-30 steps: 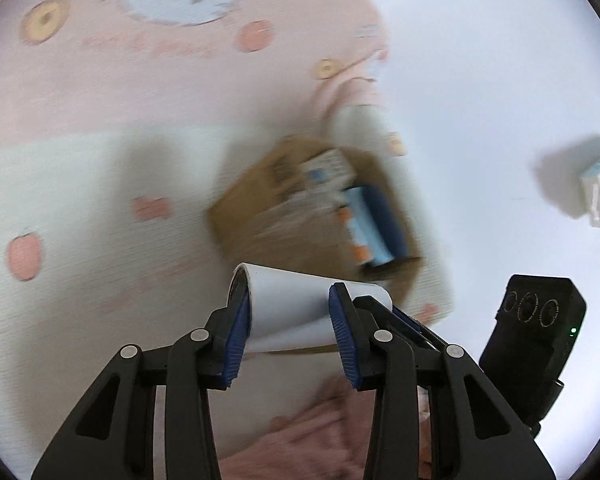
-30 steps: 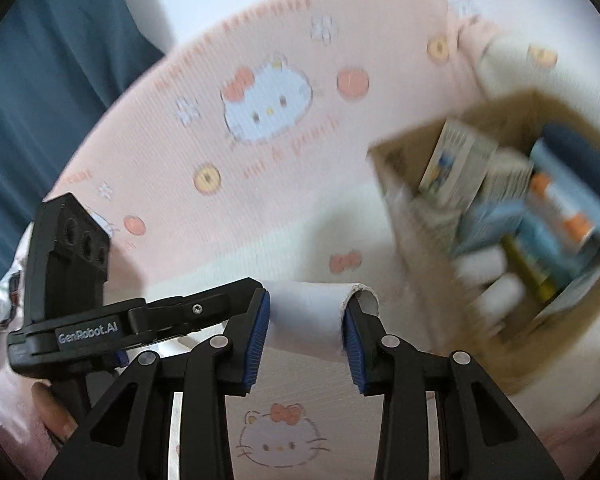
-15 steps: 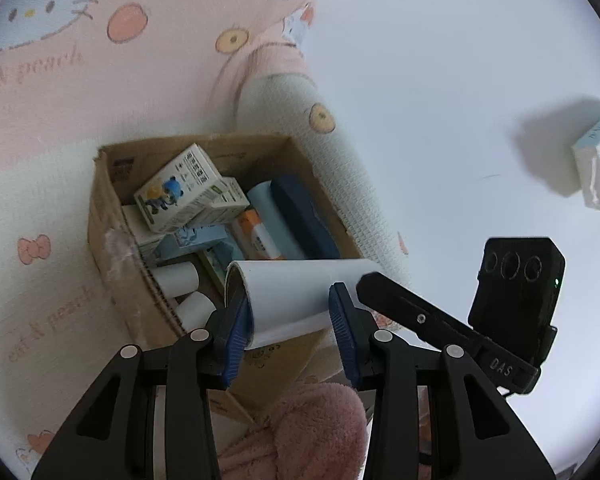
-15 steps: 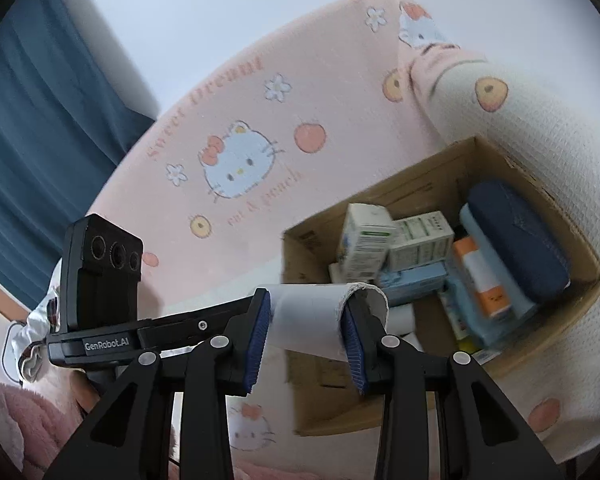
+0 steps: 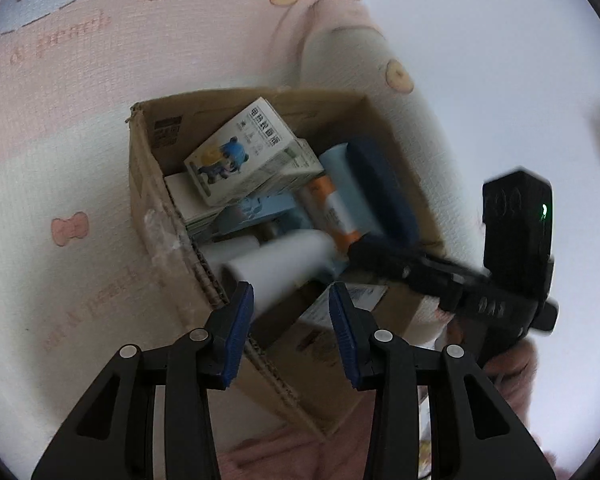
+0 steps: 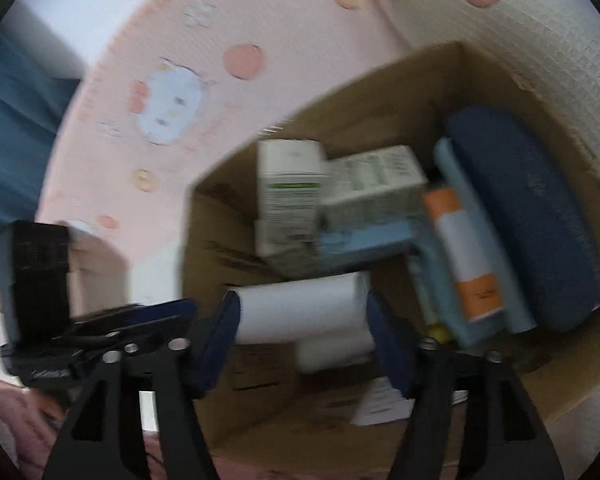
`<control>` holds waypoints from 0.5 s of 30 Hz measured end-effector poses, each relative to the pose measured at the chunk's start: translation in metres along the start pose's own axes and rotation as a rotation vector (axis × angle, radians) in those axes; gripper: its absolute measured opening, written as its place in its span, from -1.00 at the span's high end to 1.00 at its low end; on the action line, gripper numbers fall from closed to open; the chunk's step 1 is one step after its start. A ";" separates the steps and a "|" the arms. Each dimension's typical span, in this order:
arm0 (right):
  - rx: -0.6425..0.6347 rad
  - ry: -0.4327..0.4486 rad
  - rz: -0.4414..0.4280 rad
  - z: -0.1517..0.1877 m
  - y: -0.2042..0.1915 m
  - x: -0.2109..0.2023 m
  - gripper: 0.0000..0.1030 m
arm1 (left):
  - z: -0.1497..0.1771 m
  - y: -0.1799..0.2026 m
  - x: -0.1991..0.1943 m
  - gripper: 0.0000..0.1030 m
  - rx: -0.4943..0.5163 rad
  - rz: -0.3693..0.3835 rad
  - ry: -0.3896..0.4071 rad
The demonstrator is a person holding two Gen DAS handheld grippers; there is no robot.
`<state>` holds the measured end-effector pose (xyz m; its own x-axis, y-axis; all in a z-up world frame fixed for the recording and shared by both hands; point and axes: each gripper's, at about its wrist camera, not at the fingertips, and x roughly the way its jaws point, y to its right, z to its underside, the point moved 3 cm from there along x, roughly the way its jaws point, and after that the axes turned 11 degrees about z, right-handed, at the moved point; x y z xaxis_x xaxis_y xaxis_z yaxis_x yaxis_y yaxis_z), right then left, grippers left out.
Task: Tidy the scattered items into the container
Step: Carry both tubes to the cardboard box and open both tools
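A brown cardboard box sits on a pink and white blanket; it also shows in the right wrist view. It holds carton packs, a navy case and an orange-capped tube. A white paper roll is blurred in the box just beyond my left gripper, whose jaws stand apart from it. In the right wrist view a white roll lies between the spread jaws of my right gripper, touching neither pad clearly. Another white roll lies below it.
The blanket with cat and peach prints spreads left and behind the box. A white surface lies to the right. A blue curtain hangs at the left. Pink fleece is below the box.
Both grippers moved over the box and opened. The white rolls they held have left the jaws and dropped into the box.
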<state>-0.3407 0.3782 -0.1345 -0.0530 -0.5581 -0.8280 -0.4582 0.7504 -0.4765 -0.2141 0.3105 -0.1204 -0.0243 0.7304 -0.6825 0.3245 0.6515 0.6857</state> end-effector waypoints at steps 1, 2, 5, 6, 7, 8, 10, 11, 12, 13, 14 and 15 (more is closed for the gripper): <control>0.002 -0.019 0.001 -0.001 0.004 0.002 -0.25 | -0.001 0.000 -0.002 0.17 0.005 -0.006 -0.006; 0.009 -0.035 -0.003 -0.002 0.008 0.002 -0.29 | -0.002 0.001 -0.004 0.17 0.007 -0.012 -0.002; 0.006 -0.066 0.026 -0.002 0.016 0.003 -0.34 | -0.006 0.004 -0.007 0.16 0.032 -0.029 0.007; 0.008 -0.066 0.038 -0.002 0.018 0.002 -0.35 | -0.007 0.004 -0.008 0.16 0.040 -0.041 0.005; 0.016 -0.070 0.037 0.000 0.019 0.001 -0.35 | -0.008 0.003 -0.010 0.16 0.042 -0.052 0.005; 0.033 -0.072 0.027 0.002 0.021 -0.001 -0.35 | -0.008 0.002 -0.010 0.16 0.043 -0.060 0.006; 0.047 -0.070 0.020 0.006 0.020 -0.005 -0.35 | -0.006 0.000 -0.009 0.16 0.038 -0.057 -0.006; 0.051 -0.067 0.031 0.009 0.019 -0.008 -0.35 | -0.005 -0.001 -0.011 0.16 0.034 -0.050 -0.003; 0.050 -0.065 0.043 0.011 0.018 -0.010 -0.35 | -0.003 -0.001 -0.016 0.16 0.030 -0.046 -0.006; 0.043 -0.060 0.052 0.014 0.015 -0.015 -0.35 | -0.001 0.000 -0.017 0.16 0.034 -0.044 -0.008; 0.038 -0.051 0.058 0.017 0.012 -0.021 -0.35 | 0.001 0.000 -0.019 0.16 0.038 -0.047 -0.006; 0.039 -0.043 0.062 0.018 0.010 -0.026 -0.35 | 0.003 0.000 -0.022 0.16 0.041 -0.052 -0.003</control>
<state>-0.3276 0.4064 -0.1230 -0.0419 -0.4953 -0.8677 -0.4202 0.7967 -0.4345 -0.2101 0.2939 -0.1059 -0.0396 0.6950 -0.7179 0.3616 0.6797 0.6381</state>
